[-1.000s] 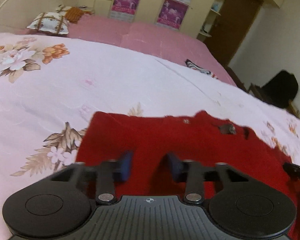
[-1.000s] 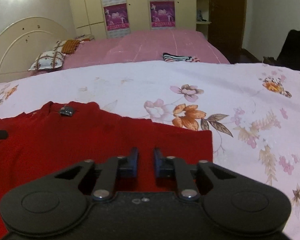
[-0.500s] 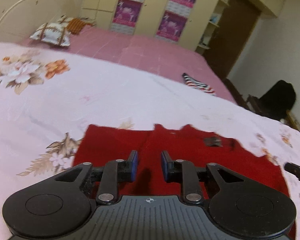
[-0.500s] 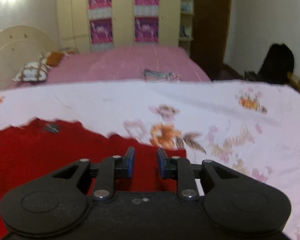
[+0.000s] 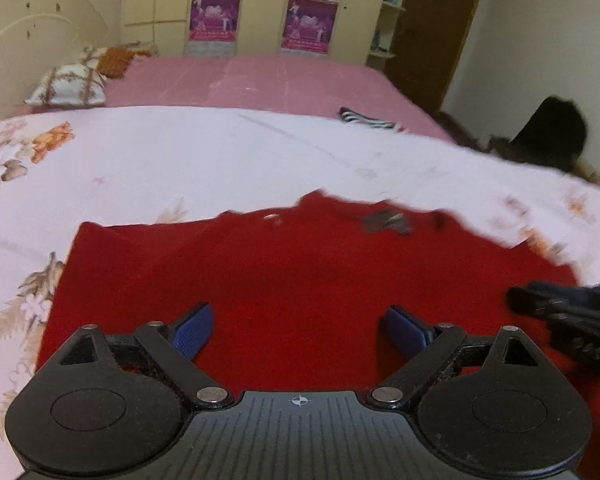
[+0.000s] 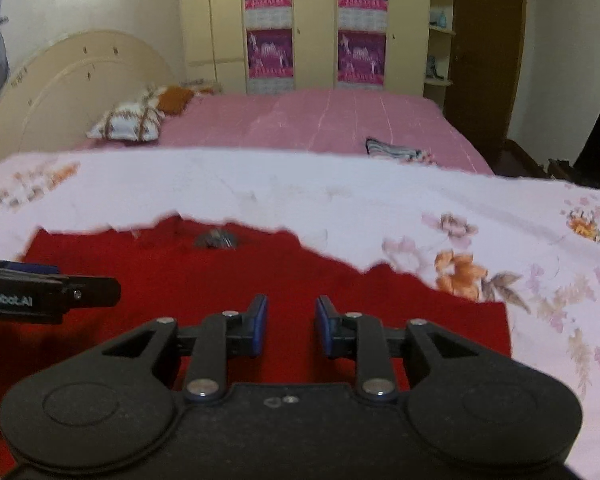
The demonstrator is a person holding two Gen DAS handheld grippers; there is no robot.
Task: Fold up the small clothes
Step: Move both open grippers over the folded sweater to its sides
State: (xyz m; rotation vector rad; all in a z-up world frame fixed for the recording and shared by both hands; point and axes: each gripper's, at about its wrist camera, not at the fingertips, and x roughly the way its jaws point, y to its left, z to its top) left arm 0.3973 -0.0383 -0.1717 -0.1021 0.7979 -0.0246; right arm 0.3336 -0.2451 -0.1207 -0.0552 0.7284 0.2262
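Two tongs work one red top (image 5: 300, 280), spread flat on the bed's floral sheet (image 5: 180, 160) so its edges can be folded. My left tongs (image 5: 298, 326) are swinging wide open over the cloth, nothing pinched. My right tongs (image 6: 290, 326) stand slightly parted, gripping nothing, low over the hem. Beyond lie the collar, pink bedding (image 6: 320, 124) and a wardrobe (image 6: 300, 20).

A big white bedsheet with flower prints (image 5: 228, 160) covers the near part of the bed, and a pink bedspread (image 6: 320, 120) covers the far part. A white pillow with brown stripes (image 6: 126, 122) lies near the curved cream headboard (image 6: 72, 84). A small striped cloth (image 6: 392, 149) sits on the pink bedspread. Purple posters (image 6: 264, 54) hang on the cream wardrobe doors (image 6: 224, 20)
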